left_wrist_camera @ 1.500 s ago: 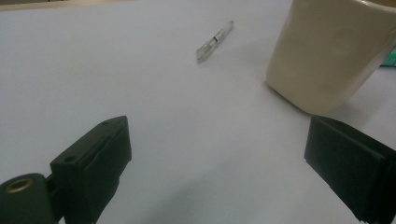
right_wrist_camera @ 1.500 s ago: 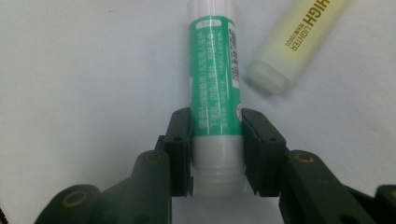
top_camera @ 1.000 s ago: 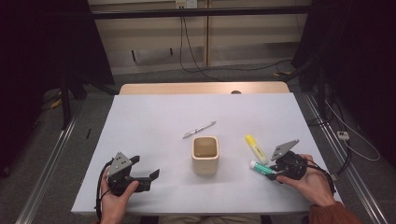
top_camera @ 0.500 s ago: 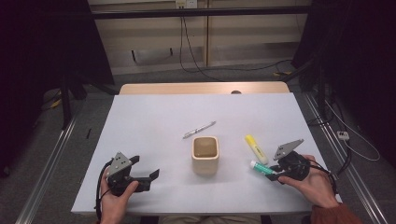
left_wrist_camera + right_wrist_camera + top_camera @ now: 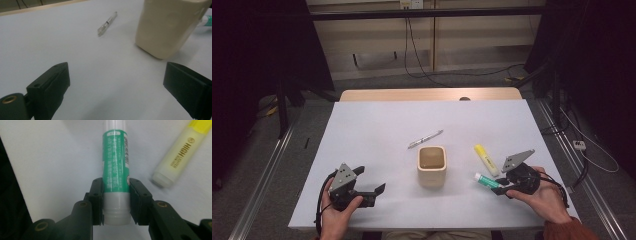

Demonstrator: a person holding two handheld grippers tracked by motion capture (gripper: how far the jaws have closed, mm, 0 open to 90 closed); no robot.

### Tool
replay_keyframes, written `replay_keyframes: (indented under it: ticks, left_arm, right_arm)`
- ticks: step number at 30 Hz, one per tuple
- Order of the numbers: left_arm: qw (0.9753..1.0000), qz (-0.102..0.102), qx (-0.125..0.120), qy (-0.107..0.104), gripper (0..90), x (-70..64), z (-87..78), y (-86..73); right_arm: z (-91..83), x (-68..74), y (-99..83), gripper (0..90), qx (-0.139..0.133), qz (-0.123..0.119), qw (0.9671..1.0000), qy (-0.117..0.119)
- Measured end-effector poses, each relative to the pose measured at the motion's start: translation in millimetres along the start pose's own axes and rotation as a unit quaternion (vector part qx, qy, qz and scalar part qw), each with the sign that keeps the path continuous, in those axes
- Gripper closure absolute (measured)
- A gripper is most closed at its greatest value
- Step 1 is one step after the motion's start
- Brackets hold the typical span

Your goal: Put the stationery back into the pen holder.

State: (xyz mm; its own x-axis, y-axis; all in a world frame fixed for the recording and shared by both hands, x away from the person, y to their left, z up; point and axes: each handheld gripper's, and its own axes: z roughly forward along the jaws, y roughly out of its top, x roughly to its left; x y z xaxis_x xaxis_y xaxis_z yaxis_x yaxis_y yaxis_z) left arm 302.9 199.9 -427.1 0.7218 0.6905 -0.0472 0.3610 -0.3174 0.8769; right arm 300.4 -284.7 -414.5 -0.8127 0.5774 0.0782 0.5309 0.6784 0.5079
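Left of the square cream-coloured plastic pot, the left gripper rests low over the white counter with its jaws wide apart and nothing between them. Beyond the pot lies a slim silver pen. The pot's brownish inside looks empty, though its depth is hard to judge. To the pot's right, the right gripper has its jaws pressed against the base end of a green-and-white glue stick, just beside a yellow highlighter. Probably a lift comes next: squeeze squarely, raise straight, and clear the highlighter.
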Motion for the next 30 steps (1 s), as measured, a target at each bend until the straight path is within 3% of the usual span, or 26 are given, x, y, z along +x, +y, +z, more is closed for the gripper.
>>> replay_keyframes:
  ticks: [6, 12, 24, 30]
  left_arm:
    - [0.9997, 0.017, 0.011, -0.017, 6.4, -5.6, 4.2, 0.9]
    - [0.9977, 0.060, 0.010, -0.032, 4.5, -19.8, 7.4, 3.8]
    - [0.9962, 0.073, 0.019, -0.042, 5.6, -32.0, 10.3, 4.5]
    - [0.9931, 0.110, 0.018, -0.035, 4.5, -41.8, 12.4, 4.9]
  right_arm:
    - [4.2, 8.8, 9.2, 65.9, -0.005, -0.014, 0.9998, 0.014]
    - [7.3, 17.9, 19.0, 65.8, -0.007, -0.027, 0.9993, 0.024]
    - [13.9, 36.7, 34.5, 65.9, -0.016, -0.053, 0.9973, 0.048]
    - [21.2, 44.0, 43.9, 65.9, -0.011, -0.067, 0.9958, 0.061]
